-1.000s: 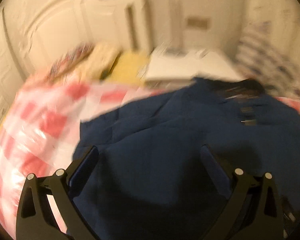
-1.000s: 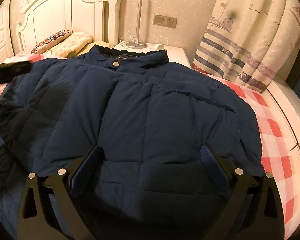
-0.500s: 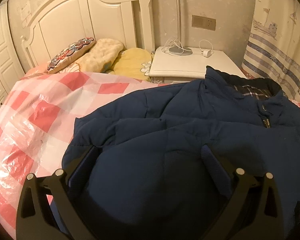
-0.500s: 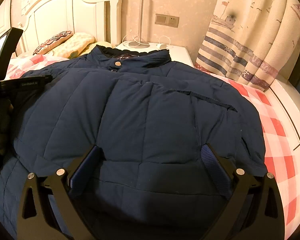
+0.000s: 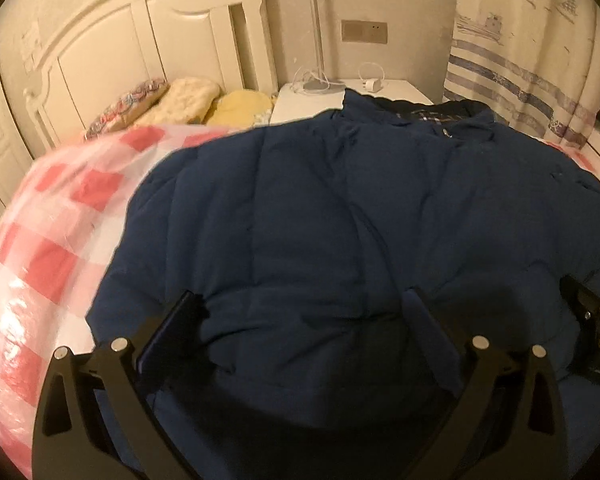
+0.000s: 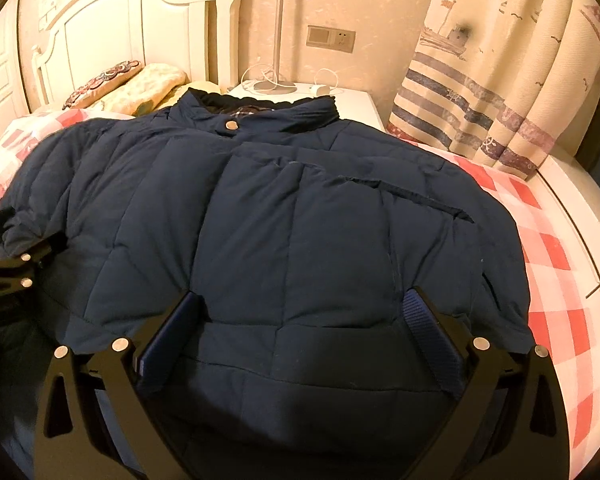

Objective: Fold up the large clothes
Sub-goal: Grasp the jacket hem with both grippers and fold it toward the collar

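A large navy padded jacket (image 6: 292, 216) lies spread on the bed, collar and snap button toward the nightstand. In the left wrist view the jacket (image 5: 340, 220) fills the middle, its left side lying flat. My left gripper (image 5: 304, 308) hovers open over the jacket's lower left part, nothing between its fingers. My right gripper (image 6: 304, 308) is open above the lower middle of the jacket, holding nothing. Part of the right gripper (image 5: 592, 328) shows at the right edge of the left wrist view, and the left gripper (image 6: 16, 264) shows at the left edge of the right wrist view.
The bed has a red-and-white checked cover (image 5: 52, 248) under clear plastic. Pillows (image 5: 172, 100) lie by the white headboard (image 6: 112, 32). A white nightstand (image 6: 340, 100) with a lamp and cables stands behind the collar. A striped curtain (image 6: 500, 80) hangs at right.
The left gripper has swung right and moved over the jacket, whose rumpled left side now lies flatter. The right gripper has barely shifted.
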The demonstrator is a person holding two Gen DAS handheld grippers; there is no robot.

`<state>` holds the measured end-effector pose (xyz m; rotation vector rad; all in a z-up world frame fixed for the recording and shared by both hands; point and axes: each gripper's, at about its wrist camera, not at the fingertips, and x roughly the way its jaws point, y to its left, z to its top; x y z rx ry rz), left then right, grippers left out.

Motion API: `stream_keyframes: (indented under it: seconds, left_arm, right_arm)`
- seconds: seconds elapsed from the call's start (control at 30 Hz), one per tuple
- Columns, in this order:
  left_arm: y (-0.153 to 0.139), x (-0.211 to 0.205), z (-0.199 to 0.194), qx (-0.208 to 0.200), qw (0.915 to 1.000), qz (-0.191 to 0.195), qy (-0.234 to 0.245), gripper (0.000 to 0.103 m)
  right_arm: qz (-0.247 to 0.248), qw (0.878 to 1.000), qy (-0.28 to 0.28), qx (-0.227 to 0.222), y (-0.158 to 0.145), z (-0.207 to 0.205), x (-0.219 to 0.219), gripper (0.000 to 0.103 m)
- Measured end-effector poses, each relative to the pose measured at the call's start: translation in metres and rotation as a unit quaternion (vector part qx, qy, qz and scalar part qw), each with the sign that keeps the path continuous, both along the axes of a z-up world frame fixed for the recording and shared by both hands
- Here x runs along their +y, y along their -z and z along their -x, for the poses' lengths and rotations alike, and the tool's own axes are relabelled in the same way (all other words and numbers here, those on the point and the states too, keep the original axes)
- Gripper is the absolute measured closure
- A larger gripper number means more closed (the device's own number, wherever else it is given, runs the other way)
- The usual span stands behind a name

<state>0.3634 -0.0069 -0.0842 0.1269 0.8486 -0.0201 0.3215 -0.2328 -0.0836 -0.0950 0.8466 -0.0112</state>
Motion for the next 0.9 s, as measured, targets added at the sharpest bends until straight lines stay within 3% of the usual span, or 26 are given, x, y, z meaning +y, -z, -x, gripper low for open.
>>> stream_keyframes:
  seconds: [0.07,0.13,0.2,0.27,0.33,0.43,0.6,0.7,0.73,0.8,0.83,0.9]
  left_arm:
    - [-0.006,-0.002,0.014,-0.001,0.9998,-0.018,-0.01,0.002]
    - [-0.018,0.0,0.037,-0.015,0.9998,0.004,0.012,0.002]
    - [-0.022,0.001,0.068,-0.042,0.9982,0.002,0.042,0.002]
    - [-0.007,-0.001,0.077,-0.031,0.9981,-0.026,0.047,0.002]
    - [0.008,-0.001,0.069,0.02,0.9983,-0.027,0.048,0.002]
    - [0.01,0.006,0.063,0.037,0.9985,-0.001,0.041,0.002]
    - [-0.007,0.022,0.086,0.008,0.9996,0.003,0.029,0.002]
    - [-0.006,0.031,0.089,-0.003,0.9994,-0.035,0.002,0.002]
    - [0.002,0.036,0.084,0.013,0.9994,-0.032,-0.008,0.002]
    - [0.007,0.049,0.074,0.051,0.9984,0.016,-0.017,0.002]
    - [0.005,0.052,0.073,0.053,0.9982,0.019,-0.019,0.002]
    - [0.0,0.055,0.078,0.041,0.9987,0.017,-0.026,0.002]
  right_arm:
    - [-0.002,1.0,0.002,0.001,-0.002,0.003,0.0,0.005]
    - [-0.014,1.0,0.019,0.016,-0.007,0.008,-0.002,0.005]
    - [-0.03,0.999,0.033,-0.009,-0.019,0.029,-0.002,0.005]
    - [-0.035,0.999,0.018,-0.033,-0.018,0.054,0.005,0.005]
    - [-0.006,1.0,-0.002,0.0,0.001,0.059,0.016,0.004]
    - [0.048,0.999,-0.004,0.018,0.005,0.055,0.031,0.004]
    - [0.022,1.0,-0.006,0.009,-0.012,0.076,0.024,0.005]
    - [0.071,0.997,0.011,0.019,-0.005,0.083,0.008,0.005]
    - [0.051,0.998,0.017,0.037,0.005,0.081,-0.007,0.005]
    - [-0.06,0.996,0.025,0.06,0.013,0.076,-0.037,0.005]
    - [-0.08,0.995,0.026,0.059,0.011,0.076,-0.044,0.005]
    - [-0.066,0.996,0.035,0.053,0.004,0.08,-0.045,0.005]
